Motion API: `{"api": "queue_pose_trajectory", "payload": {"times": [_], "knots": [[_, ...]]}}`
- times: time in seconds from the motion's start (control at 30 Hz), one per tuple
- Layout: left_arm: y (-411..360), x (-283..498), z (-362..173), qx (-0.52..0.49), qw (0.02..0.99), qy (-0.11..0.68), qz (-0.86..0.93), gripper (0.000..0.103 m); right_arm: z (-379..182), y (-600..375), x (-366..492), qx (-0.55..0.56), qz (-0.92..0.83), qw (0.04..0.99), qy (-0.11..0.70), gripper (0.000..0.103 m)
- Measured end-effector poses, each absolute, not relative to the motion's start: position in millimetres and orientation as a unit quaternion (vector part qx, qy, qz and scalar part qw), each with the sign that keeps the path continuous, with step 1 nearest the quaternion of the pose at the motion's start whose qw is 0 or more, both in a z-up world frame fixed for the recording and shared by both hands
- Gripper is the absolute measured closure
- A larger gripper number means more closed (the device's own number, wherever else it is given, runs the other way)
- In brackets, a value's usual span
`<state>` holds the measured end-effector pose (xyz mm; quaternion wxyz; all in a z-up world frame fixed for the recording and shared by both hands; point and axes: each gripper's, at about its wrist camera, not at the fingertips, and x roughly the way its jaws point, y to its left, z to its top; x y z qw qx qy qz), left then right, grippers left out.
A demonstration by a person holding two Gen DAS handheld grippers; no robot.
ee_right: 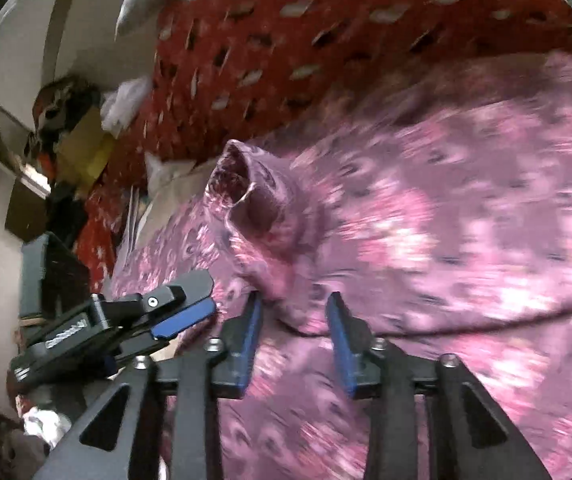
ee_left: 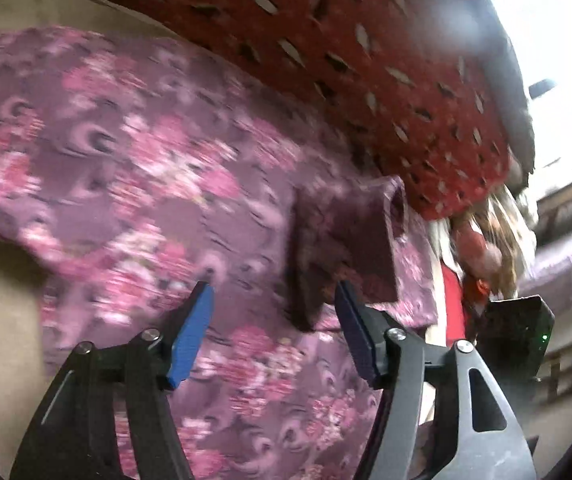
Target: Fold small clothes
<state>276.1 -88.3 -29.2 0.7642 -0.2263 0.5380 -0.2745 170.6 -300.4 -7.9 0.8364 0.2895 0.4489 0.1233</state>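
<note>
Nearest the right wrist camera, the right gripper (ee_right: pixel 294 312) stands with its jaws part open and a rounded fold of the purple floral garment (ee_right: pixel 426 240) lying between the blue pads; no pad visibly presses on the cloth, so this reads as a loose straddle, not a grip. Just left of it, the left gripper (ee_right: pixel 184 314) enters from the side, its pad resting at the garment's left edge. In its own view the left gripper (ee_left: pixel 272 308) is held wide apart above the cloth with nothing between the pads.

Beyond both tools, a short sleeve (ee_right: pixel 242 184) (its cuff gaping toward the cameras) stands up from the garment, just ahead of the right gripper and slightly left. The garment's long axis appears to run left to right across the scene. The right gripper is judged the nearer to the sleeve.

Farthest, a red patterned cloth (ee_left: pixel 346 40) borders the garment's far side.
</note>
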Motion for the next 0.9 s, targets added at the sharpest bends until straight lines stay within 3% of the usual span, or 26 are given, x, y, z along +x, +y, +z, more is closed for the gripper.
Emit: {"api": "queue_pose_trajectory", "payload": {"times": [0.13,0.23,0.37,0.4,0.43,0.47,0.5,0.63,0.77,0.9], "knots": [[-112,268,-23,-0.187,0.771,0.538,-0.285,0.039,-5,-348,136,0.31,0.094,0.838,0.439,0.061],[-131,263,-15,-0.135,0.803,0.522,-0.254,0.029,-13,-374,119,0.334,0.072,0.83,0.441,0.061],[-141,268,-24,-0.108,0.832,0.513,-0.184,0.029,-20,-389,107,0.372,0.056,0.82,0.431,0.061],[-138,269,-26,-0.117,0.834,0.51,-0.175,0.034,-19,-392,103,0.376,0.053,0.821,0.427,0.061],[-134,270,-25,-0.13,0.836,0.504,-0.17,0.063,-18,-397,98,0.378,0.048,0.822,0.422,0.061],[-128,272,-23,-0.142,0.837,0.5,-0.171,0.084,-15,-405,93,0.381,0.039,0.825,0.415,0.061],[-120,274,-21,-0.159,0.833,0.499,-0.179,0.098,-12,-410,89,0.382,0.031,0.828,0.408,0.061],[-84,274,-3,-0.216,0.846,0.463,-0.155,0.098,3,-445,78,0.391,-0.028,0.842,0.371,0.06],[-66,280,-13,-0.24,0.832,0.477,-0.15,0.098,7,-495,74,0.417,-0.112,0.844,0.319,0.052],[-73,287,-26,-0.241,0.817,0.501,-0.152,0.098,-23,-505,110,0.434,-0.122,0.815,0.363,0.052]]}}
